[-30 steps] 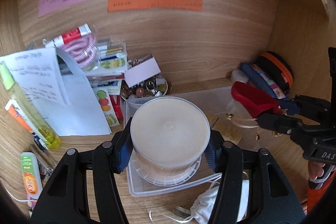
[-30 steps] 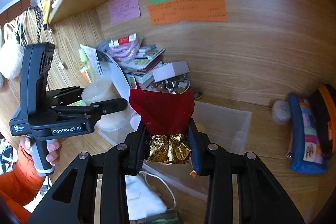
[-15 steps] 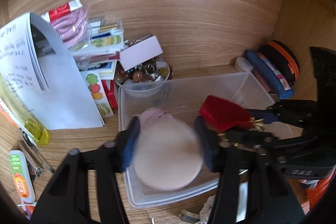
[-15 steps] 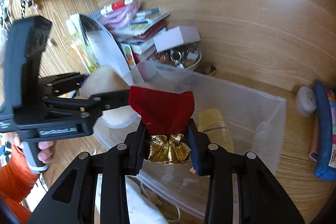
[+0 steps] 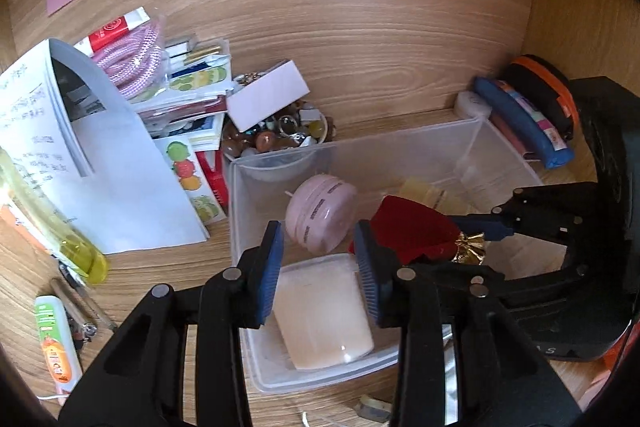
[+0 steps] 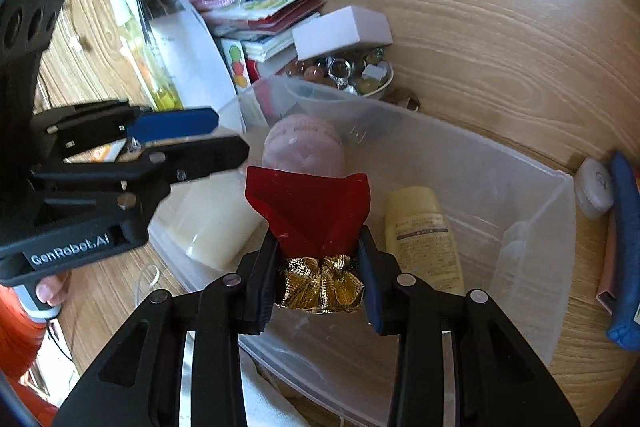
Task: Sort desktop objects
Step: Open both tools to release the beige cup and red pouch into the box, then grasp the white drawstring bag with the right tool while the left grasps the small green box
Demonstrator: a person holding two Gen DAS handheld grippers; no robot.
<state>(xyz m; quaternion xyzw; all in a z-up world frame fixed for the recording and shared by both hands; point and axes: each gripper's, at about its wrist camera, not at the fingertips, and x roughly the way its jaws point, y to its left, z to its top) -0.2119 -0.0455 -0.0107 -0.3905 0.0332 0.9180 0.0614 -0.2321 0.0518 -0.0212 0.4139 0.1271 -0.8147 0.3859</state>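
A clear plastic bin (image 5: 400, 137) (image 6: 480, 143) holds a pink round compact (image 5: 320, 211), a yellow bottle (image 6: 424, 239) and a cream round container (image 5: 324, 311) lying on its side. My left gripper (image 5: 318, 239) hovers over the bin's near left corner, above the cream container. Its jaws stand narrowly apart with nothing between them. In the right wrist view the left gripper (image 6: 230, 133) reaches in from the left. My right gripper (image 6: 318, 239) is shut on a red pouch with a gold frill (image 6: 312, 215), held above the middle of the bin.
Behind the bin stands a bowl of beads (image 5: 276, 139) with a white box (image 5: 268, 99) on it. Papers (image 5: 100, 187), booklets and a yellow-green bottle (image 5: 60, 227) crowd the left. Fabric cases (image 5: 524, 123) lie at the right, against the wooden wall.
The left gripper let go of the cream container, which now lies in the bin, and its jaws narrowed. The right gripper sank over the bin with the pouch.
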